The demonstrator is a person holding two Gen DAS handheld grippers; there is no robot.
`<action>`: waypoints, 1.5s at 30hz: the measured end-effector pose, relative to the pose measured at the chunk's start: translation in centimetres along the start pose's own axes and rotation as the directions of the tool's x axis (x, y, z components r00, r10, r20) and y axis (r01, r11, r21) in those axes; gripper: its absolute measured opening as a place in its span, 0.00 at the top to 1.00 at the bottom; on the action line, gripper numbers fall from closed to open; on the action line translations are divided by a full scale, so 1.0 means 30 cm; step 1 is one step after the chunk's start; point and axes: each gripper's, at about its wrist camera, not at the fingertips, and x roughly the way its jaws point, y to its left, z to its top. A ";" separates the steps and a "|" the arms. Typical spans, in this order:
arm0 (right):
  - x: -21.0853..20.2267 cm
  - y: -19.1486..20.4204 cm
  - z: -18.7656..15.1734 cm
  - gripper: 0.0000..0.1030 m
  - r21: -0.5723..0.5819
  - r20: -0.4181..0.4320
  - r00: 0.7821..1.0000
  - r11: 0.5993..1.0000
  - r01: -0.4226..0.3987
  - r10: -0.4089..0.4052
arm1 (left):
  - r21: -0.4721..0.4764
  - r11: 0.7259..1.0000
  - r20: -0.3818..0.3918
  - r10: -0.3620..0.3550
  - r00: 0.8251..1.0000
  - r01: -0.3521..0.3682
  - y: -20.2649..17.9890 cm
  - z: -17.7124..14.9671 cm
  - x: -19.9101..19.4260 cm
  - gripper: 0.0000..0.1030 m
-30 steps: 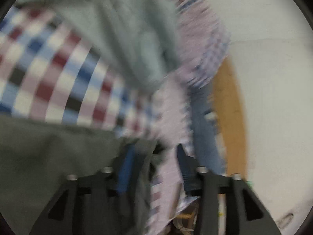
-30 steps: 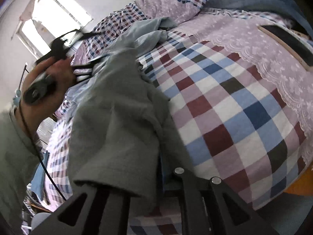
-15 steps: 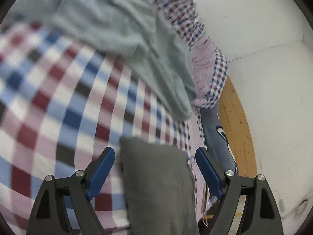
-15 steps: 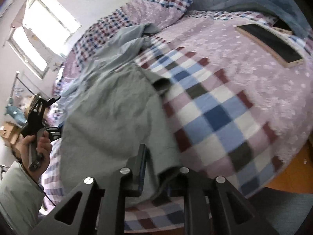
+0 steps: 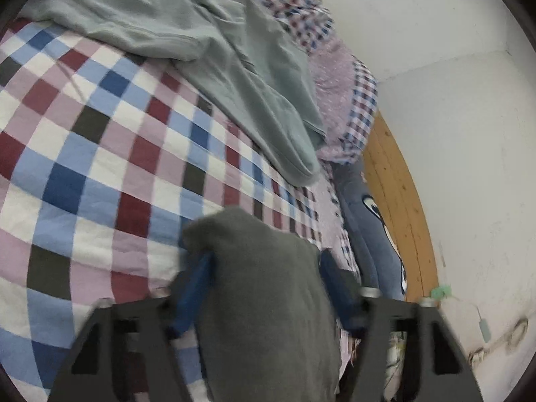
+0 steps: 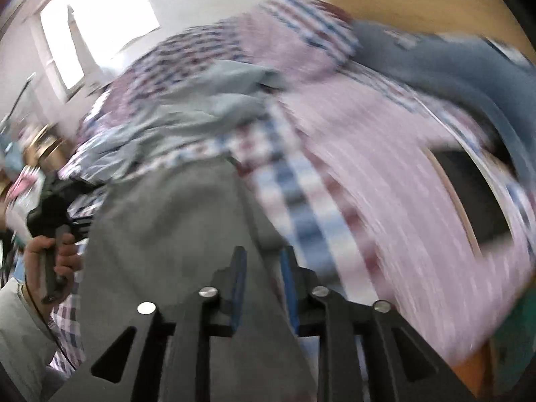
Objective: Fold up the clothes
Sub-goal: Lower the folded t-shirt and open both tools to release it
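A grey garment (image 5: 268,284) lies on the checked bedspread (image 5: 100,154) and fills the gap of my left gripper (image 5: 264,274). Its jaws are closing, and the blue pads (image 5: 194,288) stand right at the cloth's edges. The right wrist view is blurred; there the same grey garment (image 6: 167,227) spreads over the bed. A strip of it runs between the jaws of my right gripper (image 6: 263,281). Those jaws are opening, with the pads (image 6: 238,288) apart from the cloth. At the far left a person's hand (image 6: 50,254) holds the left gripper's handle.
A pale blue-green garment (image 5: 207,33) lies crumpled further up the bed. Beyond it sit a checked pillow (image 5: 345,100), a blue plush toy (image 5: 368,234) and a wooden strip (image 5: 402,201) by the white wall. A dark flat slab (image 6: 475,194) rests on the lilac cover. A window (image 6: 100,23) is behind.
The left jaws went wide, then narrowed around the grey garment's folded end. The right jaws, shut on the grey cloth before, have parted, and that view has swung upward.
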 end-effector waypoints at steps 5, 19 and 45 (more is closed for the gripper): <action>0.287 0.091 0.254 0.59 -0.066 -0.091 0.990 0.992 -0.110 0.104 | -0.052 0.998 0.015 0.036 0.999 -0.035 0.044 0.008 0.022 0.74; 0.651 0.150 0.391 0.96 -0.193 -0.187 0.982 0.978 -0.075 0.039 | 0.015 0.996 0.093 0.090 0.992 -0.092 0.012 -0.005 -0.006 0.86; 0.679 0.379 0.278 0.48 -0.357 -0.138 0.988 0.927 -0.118 0.073 | 0.471 0.730 0.277 0.410 0.869 -0.495 -0.317 -0.115 0.095 0.32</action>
